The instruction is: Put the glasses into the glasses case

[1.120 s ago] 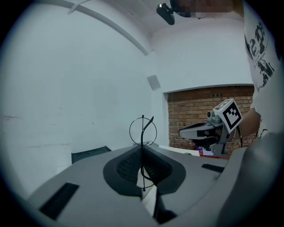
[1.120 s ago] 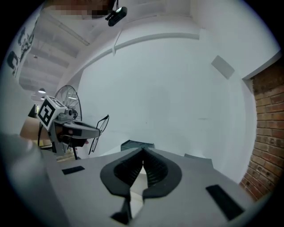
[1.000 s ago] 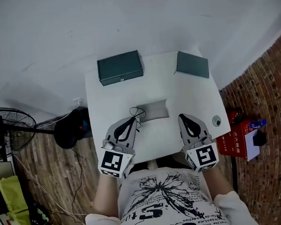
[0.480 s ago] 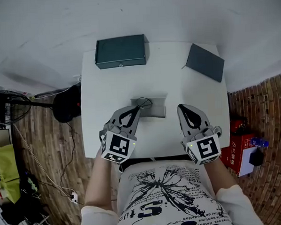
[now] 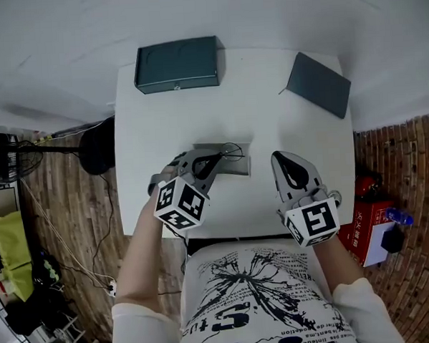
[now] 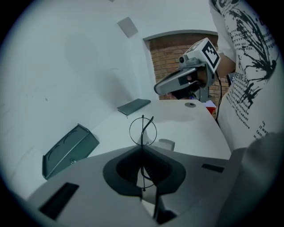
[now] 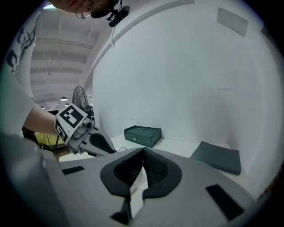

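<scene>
Print on the red box by my right side is too small to read. My right gripper is closed on nothing. My left gripper pinches the wire glasses over a grey patch, perhaps a cloth. The green glasses case sits at the table's far edge.

Nothing is showing clearly enough to be read as words or numbers. The left cube on the left hand-held gripper and the right cube on the right hand-held gripper are each showing black-and-white square markers, not letters. The shirt behind both hand-held grippers is carrying scrawled black print that is staying illegible. On the red box right of the right hand-held gripper, any print is too small to read.
</scene>
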